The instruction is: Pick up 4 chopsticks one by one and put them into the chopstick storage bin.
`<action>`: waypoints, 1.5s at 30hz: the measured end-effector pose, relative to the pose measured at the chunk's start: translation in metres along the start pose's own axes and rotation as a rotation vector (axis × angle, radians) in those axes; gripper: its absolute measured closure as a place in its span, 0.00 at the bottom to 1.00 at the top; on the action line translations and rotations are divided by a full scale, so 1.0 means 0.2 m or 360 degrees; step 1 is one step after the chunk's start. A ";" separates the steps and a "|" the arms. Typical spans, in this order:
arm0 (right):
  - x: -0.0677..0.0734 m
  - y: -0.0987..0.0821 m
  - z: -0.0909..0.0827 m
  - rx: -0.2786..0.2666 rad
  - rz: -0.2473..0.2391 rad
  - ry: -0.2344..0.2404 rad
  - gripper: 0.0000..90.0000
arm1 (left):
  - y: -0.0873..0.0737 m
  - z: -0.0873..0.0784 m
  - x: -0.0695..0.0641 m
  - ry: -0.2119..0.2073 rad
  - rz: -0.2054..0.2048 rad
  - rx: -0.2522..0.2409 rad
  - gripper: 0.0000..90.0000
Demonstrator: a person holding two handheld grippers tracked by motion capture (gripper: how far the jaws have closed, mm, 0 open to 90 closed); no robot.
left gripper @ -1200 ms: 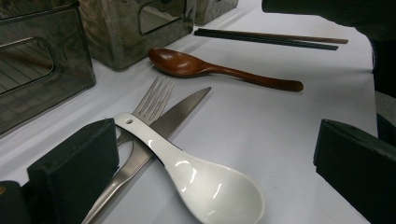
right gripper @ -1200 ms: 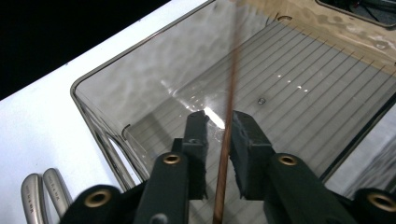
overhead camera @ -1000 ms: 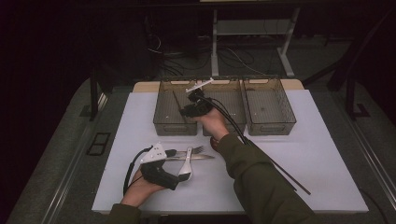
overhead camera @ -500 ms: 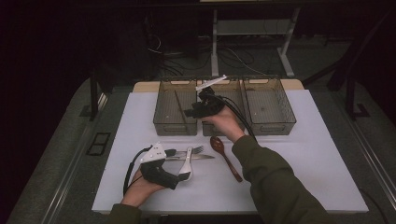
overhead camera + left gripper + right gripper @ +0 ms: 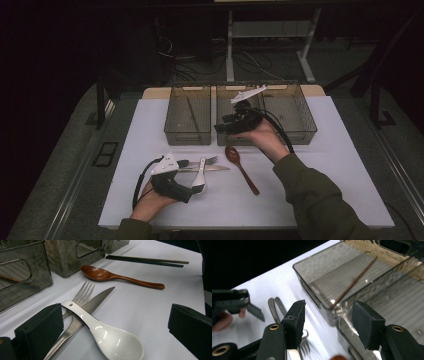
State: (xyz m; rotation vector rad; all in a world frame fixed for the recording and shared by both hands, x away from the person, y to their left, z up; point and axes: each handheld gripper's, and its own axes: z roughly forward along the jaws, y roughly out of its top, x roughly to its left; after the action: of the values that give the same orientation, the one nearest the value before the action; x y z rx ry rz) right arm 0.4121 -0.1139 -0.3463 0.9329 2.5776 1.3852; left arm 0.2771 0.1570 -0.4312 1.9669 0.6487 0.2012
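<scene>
My left gripper (image 5: 192, 176) rests on the white table, open. A white ceramic spoon (image 5: 110, 337) lies between its jaws, on top of a steel fork (image 5: 83, 293) and knife (image 5: 98, 298); the pads (image 5: 40, 327) do not press on it. My right gripper (image 5: 222, 127) hovers at the front wall of the middle bin (image 5: 226, 97). Its jaws have just been opening and hold nothing. In the right gripper view (image 5: 329, 307) a thin brown chopstick (image 5: 354, 281) lies inside the left bin (image 5: 172, 131). A brown wooden spoon (image 5: 239, 165) lies on the table between my hands.
Three smoked clear bins stand side by side at the back of the white table (image 5: 330, 170); the right bin (image 5: 300, 135) is beside my right hand. A pair of dark chopsticks (image 5: 147, 261) lies beyond the wooden spoon. Dark floor and cables surround the table.
My right hand has moved to the right and a little up, away from the left bin, and its arm has uncovered the wooden spoon. The left hand has stayed put.
</scene>
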 end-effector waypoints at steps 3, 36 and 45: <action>-0.01 -0.04 -0.05 0.0004 -0.0009 -0.0008 0.49 | 0.00 0.00 0.00 -0.0001 -0.0002 0.0002 0.00; -0.11 -0.48 -0.52 0.0021 0.0050 -0.0124 0.51 | 0.00 0.00 0.00 0.0010 0.0000 0.0008 0.00; -0.12 -0.57 -0.62 0.0067 0.0069 -0.0189 0.48 | 0.00 0.00 0.00 0.0010 0.0004 0.0009 0.00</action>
State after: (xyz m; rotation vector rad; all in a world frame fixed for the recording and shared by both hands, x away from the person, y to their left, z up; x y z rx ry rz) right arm 0.3353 -0.2649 -0.3663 1.0493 2.5228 1.2493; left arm 0.2768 0.1571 -0.4319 1.9732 0.6512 0.2075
